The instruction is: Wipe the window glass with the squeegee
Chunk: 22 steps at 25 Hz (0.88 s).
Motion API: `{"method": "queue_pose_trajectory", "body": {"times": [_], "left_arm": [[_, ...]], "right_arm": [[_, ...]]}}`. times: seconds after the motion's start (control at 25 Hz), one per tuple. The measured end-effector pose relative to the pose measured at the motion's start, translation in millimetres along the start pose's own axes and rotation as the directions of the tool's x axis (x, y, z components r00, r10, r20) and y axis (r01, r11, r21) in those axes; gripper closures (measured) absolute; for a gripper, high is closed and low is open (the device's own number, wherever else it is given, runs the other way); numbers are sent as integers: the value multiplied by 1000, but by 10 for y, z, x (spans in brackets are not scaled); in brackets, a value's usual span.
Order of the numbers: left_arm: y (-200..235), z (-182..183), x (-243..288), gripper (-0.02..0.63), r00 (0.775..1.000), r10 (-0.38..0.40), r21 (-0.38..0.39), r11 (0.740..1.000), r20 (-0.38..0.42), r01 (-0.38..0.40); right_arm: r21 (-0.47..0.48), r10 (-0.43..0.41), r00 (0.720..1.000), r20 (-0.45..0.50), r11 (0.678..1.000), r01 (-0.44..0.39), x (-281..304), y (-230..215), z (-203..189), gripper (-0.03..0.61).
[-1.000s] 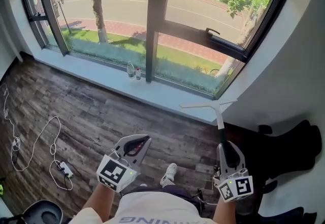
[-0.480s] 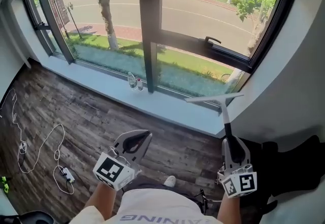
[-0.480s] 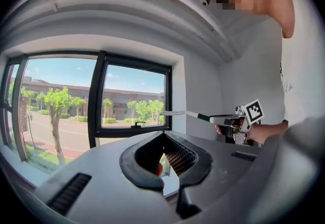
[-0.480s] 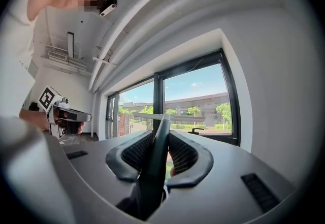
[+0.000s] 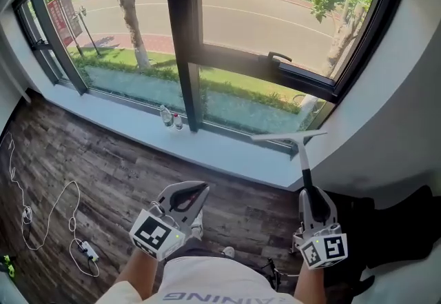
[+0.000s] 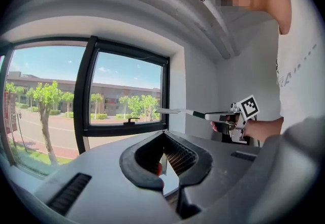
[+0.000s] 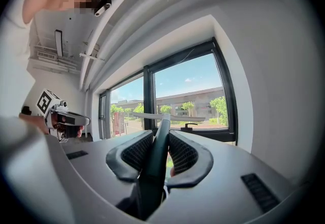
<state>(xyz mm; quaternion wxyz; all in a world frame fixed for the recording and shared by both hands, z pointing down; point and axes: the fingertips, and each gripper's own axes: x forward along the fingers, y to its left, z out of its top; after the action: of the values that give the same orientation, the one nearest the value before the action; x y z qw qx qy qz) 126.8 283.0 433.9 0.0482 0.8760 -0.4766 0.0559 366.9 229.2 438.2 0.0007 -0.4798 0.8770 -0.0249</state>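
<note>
My right gripper [image 5: 310, 197] is shut on the dark handle of the squeegee [image 5: 298, 144]; its white blade [image 5: 289, 136] lies level just short of the lower right window glass [image 5: 262, 16]. From the right gripper view the squeegee handle [image 7: 158, 152] runs up between the jaws to the blade [image 7: 167, 117]. My left gripper [image 5: 190, 194] hangs low over the floor, shut with nothing between its pads, and in the left gripper view [image 6: 163, 163] its jaws frame the window [image 6: 127, 98] and the squeegee [image 6: 177, 112].
A pale sill [image 5: 207, 144] runs under the window, with two small bottles [image 5: 169, 117] by the black centre post [image 5: 180, 34]. A white wall [image 5: 386, 109] closes the right side. Cables and a power strip [image 5: 81, 248] lie on the wood floor at left.
The view has shifted closer to the window and a little right. The squeegee in my right gripper has risen toward the glass; the left gripper has hardly moved.
</note>
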Motion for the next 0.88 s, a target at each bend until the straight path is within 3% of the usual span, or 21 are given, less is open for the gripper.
{"method": "queue_pose_trajectory", "body": {"times": [0.32, 0.56, 0.72, 0.88], "left_arm": [[1248, 119, 707, 597, 998, -58, 5, 998, 34, 58], [2278, 218, 1128, 597, 995, -98, 35, 995, 3, 98], [2626, 198, 1400, 597, 990, -141, 34, 989, -10, 141], [2659, 197, 1648, 597, 981, -194, 14, 981, -13, 195]], "right_arm": [[-48, -85, 996, -21, 995, 83, 1222, -77, 119, 479], [-69, -146, 989, -8, 987, 145, 2181, 32, 275, 479], [-89, -192, 981, -41, 978, 188, 2451, 55, 202, 479], [-86, -233, 970, -63, 970, 228, 2556, -101, 215, 479]]}}
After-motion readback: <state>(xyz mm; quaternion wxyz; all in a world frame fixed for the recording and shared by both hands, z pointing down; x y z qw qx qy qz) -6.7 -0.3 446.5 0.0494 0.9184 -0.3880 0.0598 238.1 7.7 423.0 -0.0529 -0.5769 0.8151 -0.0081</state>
